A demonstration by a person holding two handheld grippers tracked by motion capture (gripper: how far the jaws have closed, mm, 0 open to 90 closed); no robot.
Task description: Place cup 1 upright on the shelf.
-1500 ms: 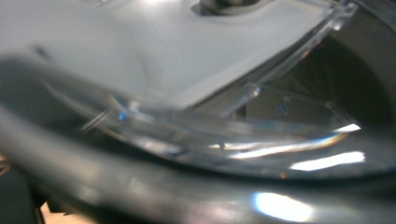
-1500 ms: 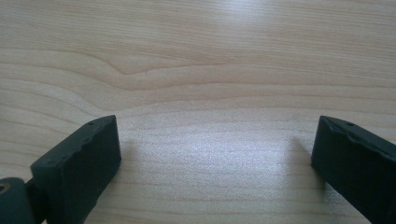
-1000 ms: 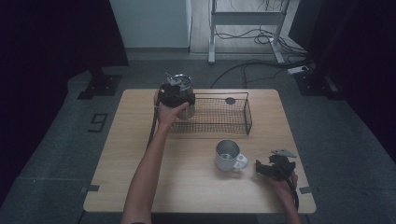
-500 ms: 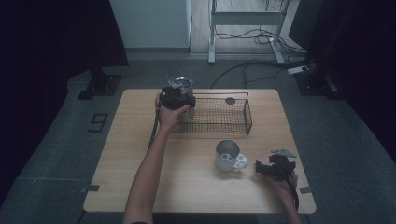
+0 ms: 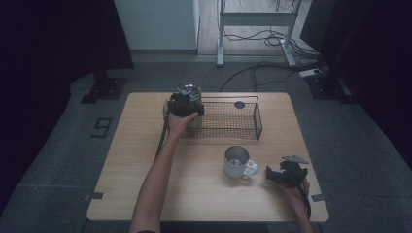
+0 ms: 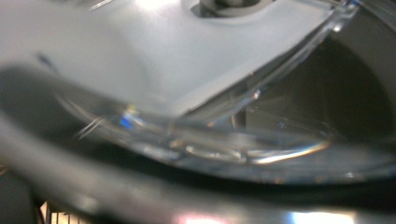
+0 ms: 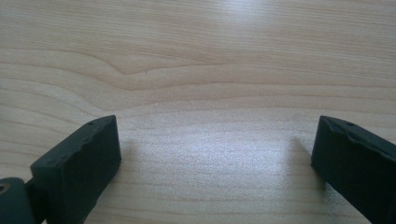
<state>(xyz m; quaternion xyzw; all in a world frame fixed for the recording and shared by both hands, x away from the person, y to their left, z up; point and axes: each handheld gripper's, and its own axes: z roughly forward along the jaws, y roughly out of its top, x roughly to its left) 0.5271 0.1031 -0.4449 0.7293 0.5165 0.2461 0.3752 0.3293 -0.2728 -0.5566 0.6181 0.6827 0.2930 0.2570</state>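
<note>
A shiny metal pot with a glass lid (image 5: 188,91) stands at the far left end of a black wire basket (image 5: 226,121). My left gripper (image 5: 183,105) is pressed right up against it. In the left gripper view the glass lid's rim (image 6: 210,144) and the metal wall (image 6: 336,88) are blurred and very close, and my jaws are hidden. A steel mug (image 5: 236,161) stands in front of the basket. To its right my right gripper (image 5: 284,174) rests low over bare wood, open (image 7: 215,158), with nothing between its fingers (image 7: 79,163).
A small dark round object (image 5: 239,104) lies at the basket's far edge. The wooden table (image 5: 126,170) has free room at the left and the front. A cable (image 5: 162,133) trails from the left gripper along the forearm.
The left hand and gripper have shifted slightly at the pot by the basket's left end. The right gripper and the mug have stayed put.
</note>
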